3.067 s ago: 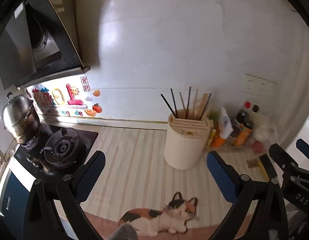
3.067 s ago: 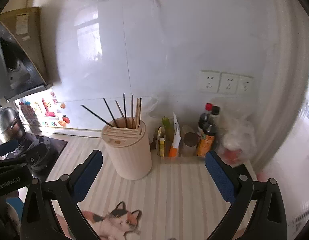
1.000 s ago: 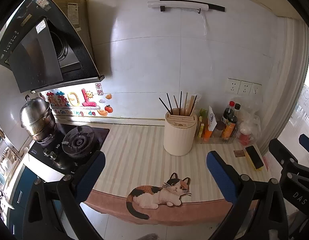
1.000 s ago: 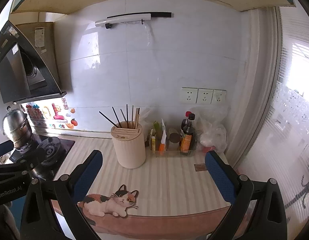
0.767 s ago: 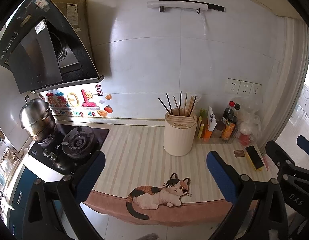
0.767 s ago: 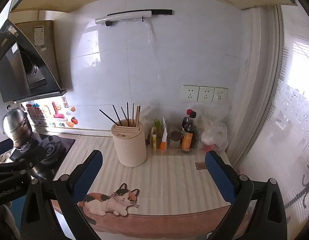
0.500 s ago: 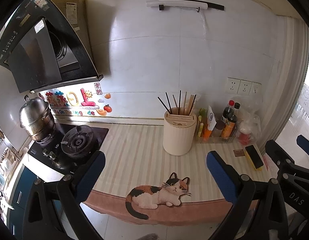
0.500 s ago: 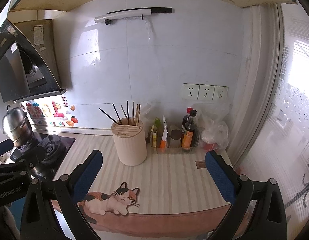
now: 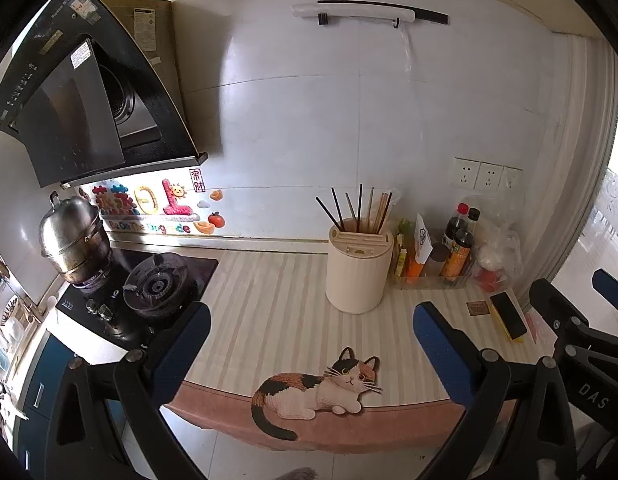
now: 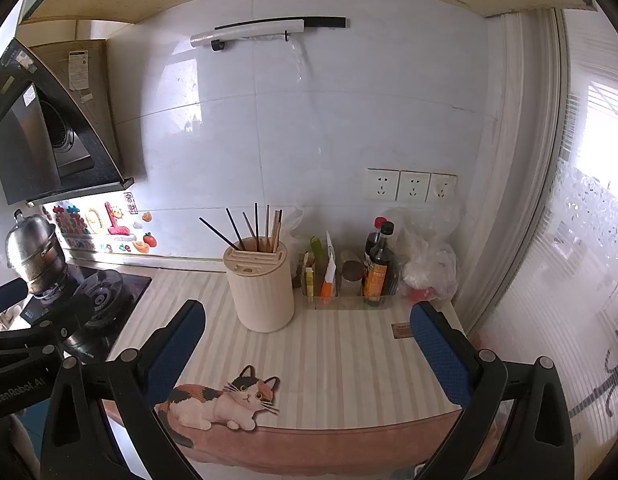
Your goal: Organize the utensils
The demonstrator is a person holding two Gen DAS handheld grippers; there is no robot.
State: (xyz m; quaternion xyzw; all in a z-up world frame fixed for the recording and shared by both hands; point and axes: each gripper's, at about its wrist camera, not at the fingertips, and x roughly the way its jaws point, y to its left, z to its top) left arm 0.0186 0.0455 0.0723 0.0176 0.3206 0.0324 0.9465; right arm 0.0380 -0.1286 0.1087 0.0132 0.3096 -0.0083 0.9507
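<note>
While I hold both the left gripper (image 9: 311, 338) and right gripper (image 10: 307, 338) spread and empty, well back from the counter (image 10: 349, 360), the chopsticks (image 10: 257, 228) already stand in the holder (image 10: 263, 292); nothing looks left.
</note>
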